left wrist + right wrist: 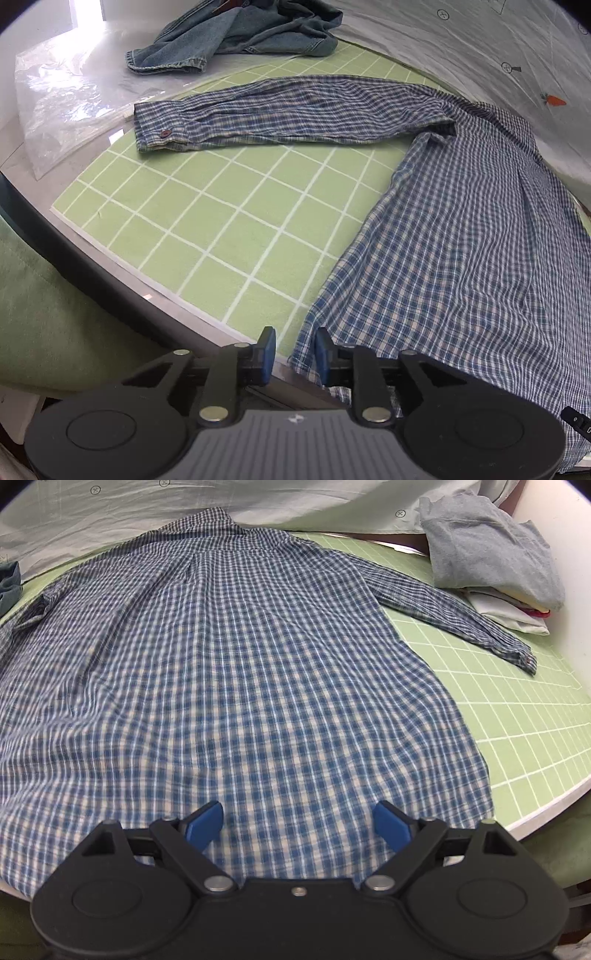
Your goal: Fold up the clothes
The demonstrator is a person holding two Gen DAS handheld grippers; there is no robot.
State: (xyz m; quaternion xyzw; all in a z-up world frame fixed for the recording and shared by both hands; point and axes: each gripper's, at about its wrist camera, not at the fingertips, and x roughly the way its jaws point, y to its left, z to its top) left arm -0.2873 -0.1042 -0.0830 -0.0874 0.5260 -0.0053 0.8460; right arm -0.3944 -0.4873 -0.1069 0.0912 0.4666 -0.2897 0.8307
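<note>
lying flat, plaid shirt [236,672]; right gripper [297,825] agape

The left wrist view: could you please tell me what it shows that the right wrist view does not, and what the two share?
Only the left wrist view shows the crumpled denim garment, the clear plastic sheet and the left gripper, its jaws apart at the shirt's hem corner. Only the right wrist view shows the stack of folded clothes and the right gripper, open wide over the hem. Both show the plaid shirt spread on the green grid mat.
</note>
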